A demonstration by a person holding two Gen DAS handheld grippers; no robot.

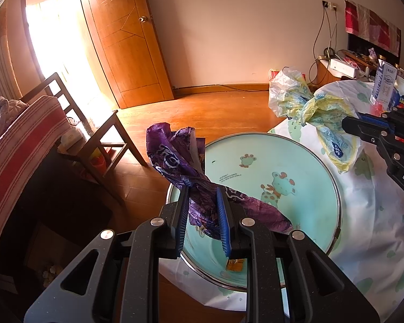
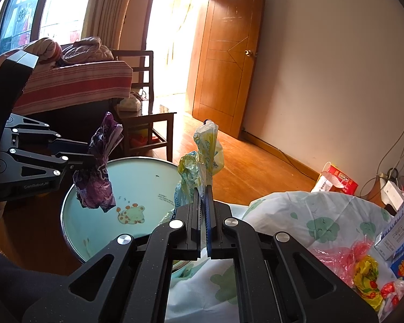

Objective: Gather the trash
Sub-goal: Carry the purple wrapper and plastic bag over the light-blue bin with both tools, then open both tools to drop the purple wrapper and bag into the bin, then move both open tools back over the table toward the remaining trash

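Two held wrappers, purple wrapper and yellow bag, hang over basin.

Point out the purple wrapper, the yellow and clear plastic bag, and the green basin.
purple wrapper (image 1: 202, 188): left wrist view, the twisted middle between the gripper's fingers.
yellow and clear plastic bag (image 2: 207, 148): right wrist view, its upper bunch.
green basin (image 1: 277, 161): left wrist view, its bare inner bottom.
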